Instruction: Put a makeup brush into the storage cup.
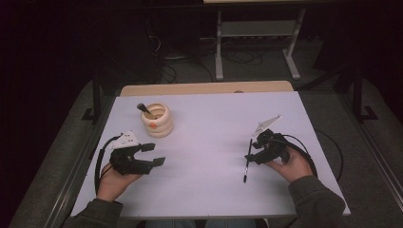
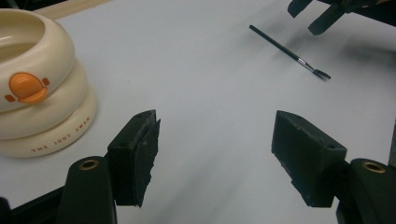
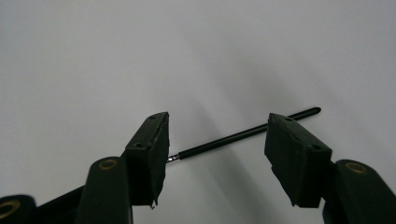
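Note:
A thin black brush (image 1: 246, 161) lies flat on the white table top (image 1: 209, 128). My right gripper (image 1: 253, 152) hovers right at it, jaws apart. In the right gripper view the brush handle (image 3: 233, 137) crosses behind the gap between the two pads of the right gripper (image 3: 217, 149), and neither pad touches it. My left gripper (image 1: 158, 154) rests open at the table's left, empty. In the left gripper view, beyond the left gripper (image 2: 215, 154), lie the brush (image 2: 289, 51) and the right gripper (image 2: 322, 14). A cream ringed pot (image 1: 157, 119) stands left of centre with another brush (image 1: 143, 109) in it.
The pot (image 2: 42, 93) bears an orange duck mark and sits close to the left jaw. A wooden strip (image 1: 204, 88) runs along the table's far edge. Beyond it a metal table frame (image 1: 256, 42) stands on the dark floor. Cables trail from both grippers.

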